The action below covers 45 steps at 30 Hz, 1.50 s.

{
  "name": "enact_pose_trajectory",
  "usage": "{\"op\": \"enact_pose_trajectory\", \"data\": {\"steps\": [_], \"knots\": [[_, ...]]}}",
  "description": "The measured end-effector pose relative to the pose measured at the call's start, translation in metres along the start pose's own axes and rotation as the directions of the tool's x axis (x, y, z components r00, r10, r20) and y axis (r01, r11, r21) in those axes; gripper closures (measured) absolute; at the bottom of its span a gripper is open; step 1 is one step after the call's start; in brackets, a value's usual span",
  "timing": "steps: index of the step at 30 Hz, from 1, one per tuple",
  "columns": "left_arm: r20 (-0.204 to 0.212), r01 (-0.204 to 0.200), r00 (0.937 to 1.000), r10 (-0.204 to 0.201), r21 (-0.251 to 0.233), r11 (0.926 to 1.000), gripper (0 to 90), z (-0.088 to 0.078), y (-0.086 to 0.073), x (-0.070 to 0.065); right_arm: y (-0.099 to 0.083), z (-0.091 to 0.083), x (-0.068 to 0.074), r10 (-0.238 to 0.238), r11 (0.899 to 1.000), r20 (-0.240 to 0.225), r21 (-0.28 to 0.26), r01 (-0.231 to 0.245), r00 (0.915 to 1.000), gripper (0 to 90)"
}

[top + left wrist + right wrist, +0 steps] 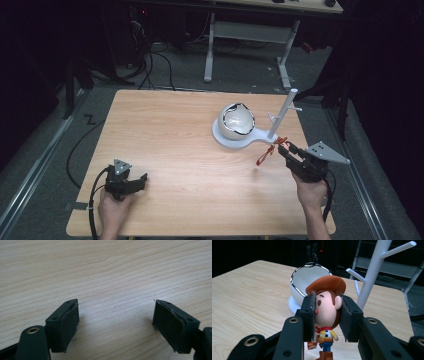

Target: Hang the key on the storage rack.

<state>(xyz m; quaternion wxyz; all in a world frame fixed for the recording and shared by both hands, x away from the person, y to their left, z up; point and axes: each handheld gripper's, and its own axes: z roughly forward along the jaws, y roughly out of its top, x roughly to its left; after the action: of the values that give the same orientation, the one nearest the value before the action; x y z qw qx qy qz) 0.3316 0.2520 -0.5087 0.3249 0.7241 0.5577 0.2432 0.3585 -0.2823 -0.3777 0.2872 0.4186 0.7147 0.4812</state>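
Seen from the high view, one wooden surface (165,145) carries one white stand (235,139): a round base at far right of centre, one egg-shaped white bowl (237,120) with a dark rim sitting on it, and one thin white pole (282,114) with short pegs rising just right of the bowl. Two grippers show here. The left gripper (141,181) rests low at the near left, well apart from the stand, a hand wrapped round its body. The right gripper (283,149) sits at the near right, close to the foot of the pole, with something small and red (265,154) dangling at its tip; what that is cannot be told from this height.

The left gripper view looks along two black fingers (65,325) spread wide over bare wood grain, with nothing between them and nothing touching the pads.

The right gripper view settles what the high view leaves blurred: one cowboy doll (327,312) with a brown hat, a big round head, a yellow shirt, blue trousers and brown boots. The two fingers (310,315) of the right gripper pinch its head from both sides, pads pressed against the cheeks, and the body hangs below them, just above the surface. Behind the doll stands the white bowl, its open side turned this way, and the pole rises to the right with three pegs in sight.
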Motion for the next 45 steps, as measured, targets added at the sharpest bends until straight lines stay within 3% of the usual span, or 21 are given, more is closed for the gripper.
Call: {"op": "enact_pose_trajectory", "data": {"steps": [24,45], "knots": [[0.000,0.000,1.0000,0.000,0.000,1.0000,21.6,0.000,0.000,0.000,0.021,0.000,-0.022,0.030,0.998,0.062,-0.058,-0.026,0.9976,67.3],[0.000,0.000,1.0000,0.000,0.000,1.0000,21.6,0.000,0.000,0.000,0.039,0.001,-0.040,0.033,0.998,0.129,-0.053,-0.026,0.9911,67.3]]}}
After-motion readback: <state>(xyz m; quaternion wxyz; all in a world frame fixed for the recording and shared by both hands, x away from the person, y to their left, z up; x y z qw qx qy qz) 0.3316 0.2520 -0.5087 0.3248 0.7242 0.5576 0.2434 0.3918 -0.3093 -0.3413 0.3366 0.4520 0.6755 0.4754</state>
